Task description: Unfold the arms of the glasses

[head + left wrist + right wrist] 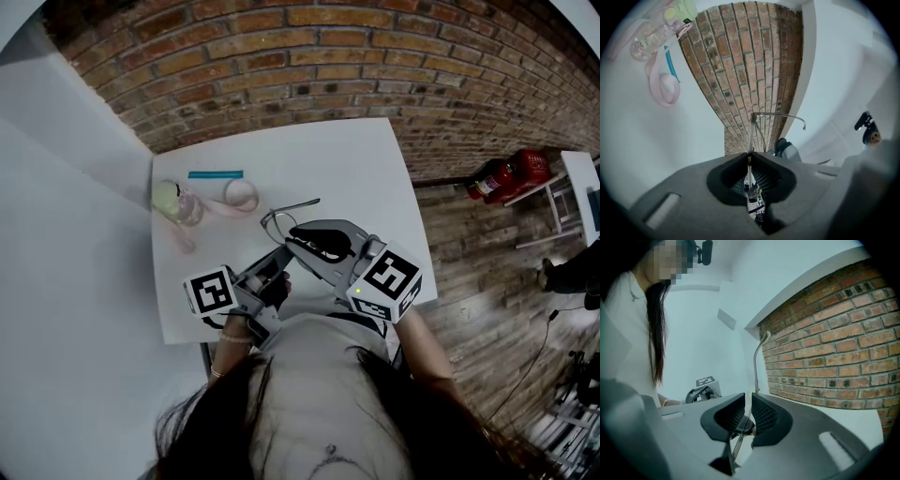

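Thin wire-framed glasses (278, 222) are held above the white table (356, 159), one arm (305, 203) sticking out to the right. My left gripper (277, 255) comes from below and is shut on the frame. In the left gripper view the wire frame (751, 136) rises out of the closed jaws (750, 157) and an arm (780, 115) runs off to the right. My right gripper (292, 234) is shut on an arm of the glasses. That arm (756, 364) stands up from between its pads (748, 398).
At the table's back left lie a clear bottle with a green cap (174, 200), a pink strap (239, 195) and a blue strip (216, 174). A brick wall (309, 56) stands behind the table. Red extinguishers (511, 173) lie on the wooden floor to the right.
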`<state>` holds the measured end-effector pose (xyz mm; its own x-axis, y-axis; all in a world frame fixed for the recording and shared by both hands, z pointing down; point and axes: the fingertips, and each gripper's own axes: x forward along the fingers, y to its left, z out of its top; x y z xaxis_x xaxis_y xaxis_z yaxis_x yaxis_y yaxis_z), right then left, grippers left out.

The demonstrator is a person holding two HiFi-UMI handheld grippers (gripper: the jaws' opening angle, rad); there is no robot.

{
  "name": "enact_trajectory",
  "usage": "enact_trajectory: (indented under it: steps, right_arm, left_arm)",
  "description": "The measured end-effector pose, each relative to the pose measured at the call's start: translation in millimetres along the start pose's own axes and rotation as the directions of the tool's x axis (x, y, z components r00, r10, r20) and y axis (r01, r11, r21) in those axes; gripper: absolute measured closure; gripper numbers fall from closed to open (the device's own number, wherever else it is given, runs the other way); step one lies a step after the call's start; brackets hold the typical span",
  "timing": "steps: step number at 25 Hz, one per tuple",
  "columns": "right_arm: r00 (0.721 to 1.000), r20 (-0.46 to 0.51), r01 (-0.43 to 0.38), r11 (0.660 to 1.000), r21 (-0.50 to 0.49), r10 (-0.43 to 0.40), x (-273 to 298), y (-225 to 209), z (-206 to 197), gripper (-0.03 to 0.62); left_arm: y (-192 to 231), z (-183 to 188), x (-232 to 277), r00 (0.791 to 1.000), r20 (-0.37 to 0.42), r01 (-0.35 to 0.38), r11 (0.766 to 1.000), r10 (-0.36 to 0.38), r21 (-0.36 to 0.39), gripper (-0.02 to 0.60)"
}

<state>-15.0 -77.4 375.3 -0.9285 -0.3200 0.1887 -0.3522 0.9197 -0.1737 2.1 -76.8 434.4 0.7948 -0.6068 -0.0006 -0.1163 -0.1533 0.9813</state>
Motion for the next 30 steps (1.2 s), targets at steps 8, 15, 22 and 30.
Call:
enact_trajectory:
  steps: [8,15,22,30]
  right_arm:
    - [1.0,-0.024,-0.015,1.0,0.001,0.016,3,4,-5,0.54]
    - [0.998,-0.051,-0.031,1.0,0.004,0.031,4,7,-9,0.539]
    - [0.997,-0.069,-0.028,1.0,0.001,0.028,6,13,-5,0.539]
    - [0.996,-0.089,0.018,1.0,0.015,-0.016,7,16,3,0.537]
  left_arm:
    - [-1,-4,-3,1.0,-0.004,-0.026,0.999,0.027,0.044,0.56]
    - [-3,-2,-7,0.998,0.032,-0.047,0.995,0.045,0.092,0.56]
    - [-12,1,-12,0.998,0.032,-0.061,0.973,0.055,0.22,0.56]
    - [-24,6,-15,0.998,0.051,-0.051,0.958,0.038,0.283,0.56]
